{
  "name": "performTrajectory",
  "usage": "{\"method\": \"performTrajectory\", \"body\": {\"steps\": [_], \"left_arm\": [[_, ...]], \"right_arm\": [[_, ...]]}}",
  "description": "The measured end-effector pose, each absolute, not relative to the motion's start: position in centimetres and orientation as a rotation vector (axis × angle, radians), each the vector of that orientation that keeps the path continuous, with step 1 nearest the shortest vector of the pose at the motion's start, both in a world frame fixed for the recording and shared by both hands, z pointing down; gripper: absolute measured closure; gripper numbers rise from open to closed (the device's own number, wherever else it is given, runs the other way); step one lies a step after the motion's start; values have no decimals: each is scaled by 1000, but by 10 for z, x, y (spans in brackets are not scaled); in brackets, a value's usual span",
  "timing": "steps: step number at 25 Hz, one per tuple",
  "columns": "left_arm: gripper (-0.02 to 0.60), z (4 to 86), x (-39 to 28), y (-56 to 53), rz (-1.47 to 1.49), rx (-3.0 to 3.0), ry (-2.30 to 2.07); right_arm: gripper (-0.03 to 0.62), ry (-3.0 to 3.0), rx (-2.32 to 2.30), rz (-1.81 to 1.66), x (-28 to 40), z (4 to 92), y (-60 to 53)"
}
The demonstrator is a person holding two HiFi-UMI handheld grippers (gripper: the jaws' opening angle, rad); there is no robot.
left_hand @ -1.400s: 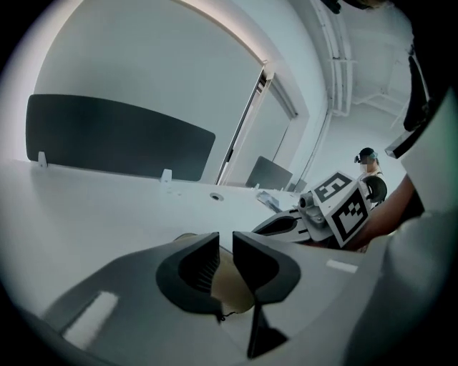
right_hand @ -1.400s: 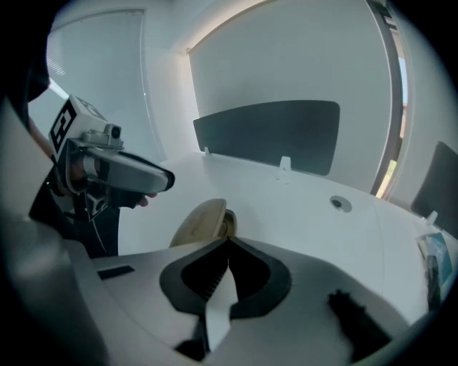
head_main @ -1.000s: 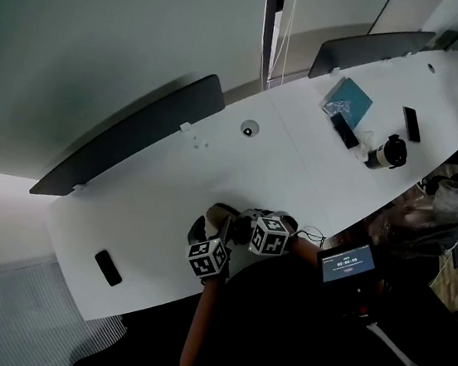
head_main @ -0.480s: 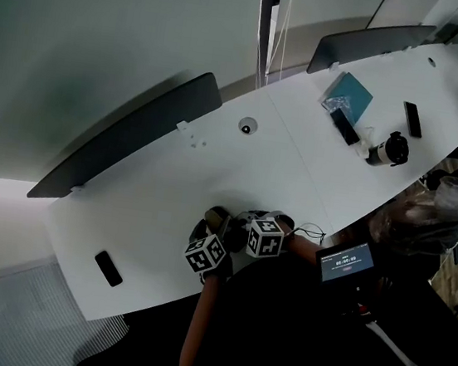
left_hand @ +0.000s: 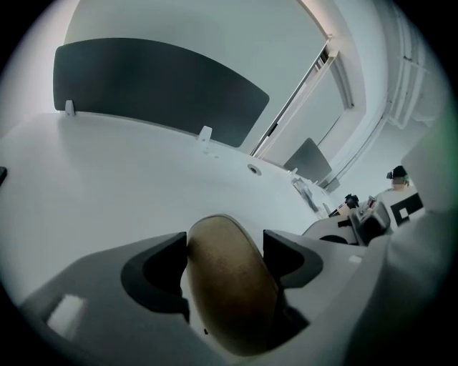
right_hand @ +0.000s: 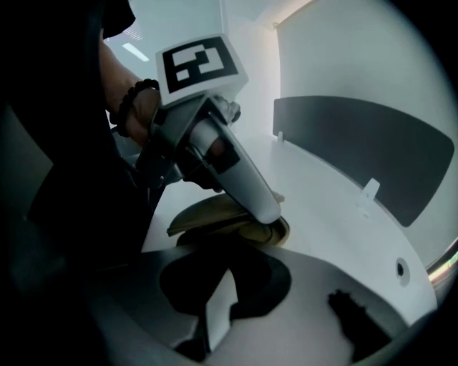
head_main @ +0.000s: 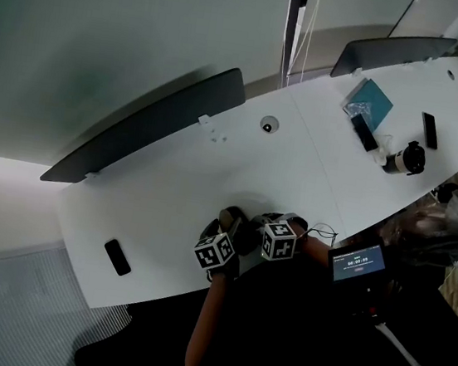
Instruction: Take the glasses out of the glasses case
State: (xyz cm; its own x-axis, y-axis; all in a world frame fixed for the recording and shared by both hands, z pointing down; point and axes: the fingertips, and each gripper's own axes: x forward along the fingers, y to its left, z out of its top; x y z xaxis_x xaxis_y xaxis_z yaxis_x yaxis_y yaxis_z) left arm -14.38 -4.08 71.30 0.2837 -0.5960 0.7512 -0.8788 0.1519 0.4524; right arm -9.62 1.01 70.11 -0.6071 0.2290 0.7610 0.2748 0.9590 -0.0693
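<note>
Left tongs (left_hand: 225, 246), their jaws just drawn inward, clamp the tan glasses case (left_hand: 230, 293) by its sides at the near edge of the white counter (head_main: 162, 186). Right tongs (right_hand: 223, 280) hover just beside it, closed and empty. With the case steadied, opening it looks like the next step; no glasses show yet.
</note>
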Motion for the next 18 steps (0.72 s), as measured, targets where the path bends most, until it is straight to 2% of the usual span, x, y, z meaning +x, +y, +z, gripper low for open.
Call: {"method": "performTrajectory", "body": {"steps": [4,10,18], "left_arm": [[274,708,-154,-33,290,1522,-1408],[310,694,-181,-12,170,1494,-1414],[387,726,-227,30,141,1345,-1447]], "right_arm": [[585,-2243,-357,-22,-105,698,14],[585,-2118,-326,47,-84,730,11],[585,-2125,-300,86,-86,731,8]]}}
